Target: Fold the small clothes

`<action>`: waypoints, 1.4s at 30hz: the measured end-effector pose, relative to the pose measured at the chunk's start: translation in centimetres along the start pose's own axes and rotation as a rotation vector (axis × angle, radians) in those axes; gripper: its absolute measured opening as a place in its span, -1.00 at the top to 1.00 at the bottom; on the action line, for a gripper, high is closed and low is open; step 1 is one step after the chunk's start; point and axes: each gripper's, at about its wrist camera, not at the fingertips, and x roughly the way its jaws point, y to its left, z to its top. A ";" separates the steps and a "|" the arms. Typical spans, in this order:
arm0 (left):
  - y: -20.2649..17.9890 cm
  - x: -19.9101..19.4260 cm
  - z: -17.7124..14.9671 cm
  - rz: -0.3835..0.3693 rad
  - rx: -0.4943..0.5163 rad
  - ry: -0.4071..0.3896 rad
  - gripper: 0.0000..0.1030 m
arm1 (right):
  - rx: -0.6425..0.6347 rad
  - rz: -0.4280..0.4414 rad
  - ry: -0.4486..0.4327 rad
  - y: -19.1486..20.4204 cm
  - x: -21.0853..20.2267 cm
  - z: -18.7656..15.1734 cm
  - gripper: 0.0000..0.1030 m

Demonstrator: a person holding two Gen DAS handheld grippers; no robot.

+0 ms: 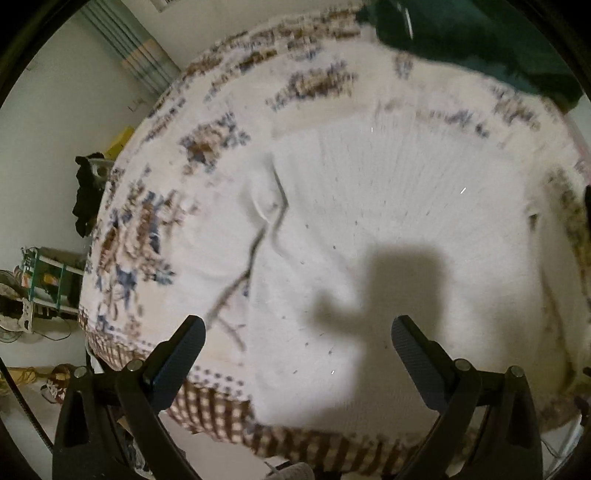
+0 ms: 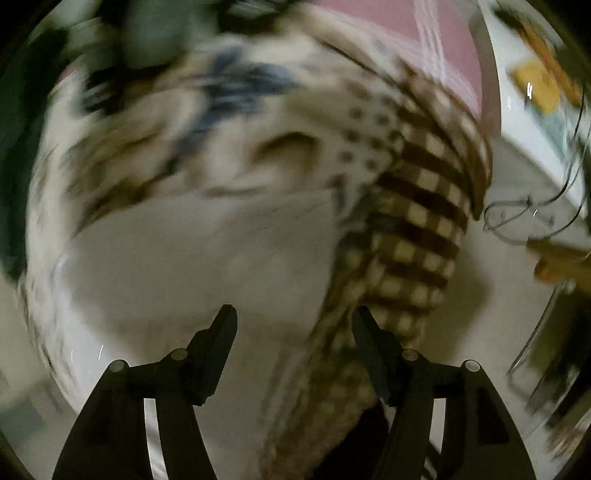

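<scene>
Hovering spread and empty, the left gripper [image 1: 297, 350] looks down on the white garment [image 1: 388, 240], which fans from 6 toward 12 o'clock across the patterned bedspread [image 1: 140, 240]; the right gripper [image 2: 294, 332], half-spread and empty, sees its edge at 10 o'clock.

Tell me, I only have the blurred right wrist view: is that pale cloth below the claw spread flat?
Observer: Mostly. In the left wrist view the white garment lies spread on the patterned bedcover, with one creased fold at its left.
Operator: Is the left claw holding it?
Observer: No. The left claw is open above it, nothing between its fingers.
Operator: Anything else on the bed?
Observer: A dark green cloth at the far edge.
</scene>
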 end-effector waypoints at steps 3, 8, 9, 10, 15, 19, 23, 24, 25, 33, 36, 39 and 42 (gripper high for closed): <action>-2.2 4.3 -0.2 0.024 0.013 0.036 -1.00 | 0.050 0.073 0.013 -0.9 3.6 1.6 -0.38; -5.9 8.5 0.4 0.021 0.056 0.060 -1.00 | -0.077 0.075 -0.077 0.8 3.0 1.4 0.84; -6.6 8.8 0.7 0.014 0.065 0.062 -1.00 | -0.114 0.099 -0.098 1.0 1.9 1.5 0.84; -7.2 8.9 1.0 0.004 0.076 0.061 -1.00 | -0.143 0.096 -0.129 1.1 0.8 1.8 0.84; -9.8 8.6 2.0 -0.060 0.120 0.033 -1.00 | -0.230 0.014 -0.311 2.5 -6.7 4.7 0.84; -11.7 9.0 2.5 -0.082 0.160 0.029 -1.00 | -0.225 -0.004 -0.351 4.0 -7.9 9.5 0.84; -12.5 9.9 2.6 -0.095 0.175 0.044 -1.00 | -0.249 0.047 -0.312 6.0 -6.8 12.5 0.79; -12.5 10.2 2.5 -0.099 0.177 0.051 -1.00 | -0.245 0.064 -0.278 6.6 -5.7 13.1 0.57; -12.6 10.4 2.5 -0.103 0.179 0.057 -1.00 | -0.216 0.057 -0.234 6.7 -4.6 13.8 0.14; -12.0 12.4 1.8 -0.109 0.205 0.082 -1.00 | 0.022 0.210 -0.194 2.6 0.8 14.6 -0.46; -11.4 13.1 1.7 -0.104 0.196 0.094 -1.00 | 0.028 0.253 -0.243 3.5 1.9 14.3 -0.35; -10.4 13.2 1.8 -0.109 0.170 0.097 -1.00 | -0.034 0.285 -0.278 6.9 0.7 13.0 0.76; -8.8 12.9 2.1 -0.119 0.133 0.095 -1.00 | -0.118 0.352 -0.314 11.4 -2.9 10.2 0.76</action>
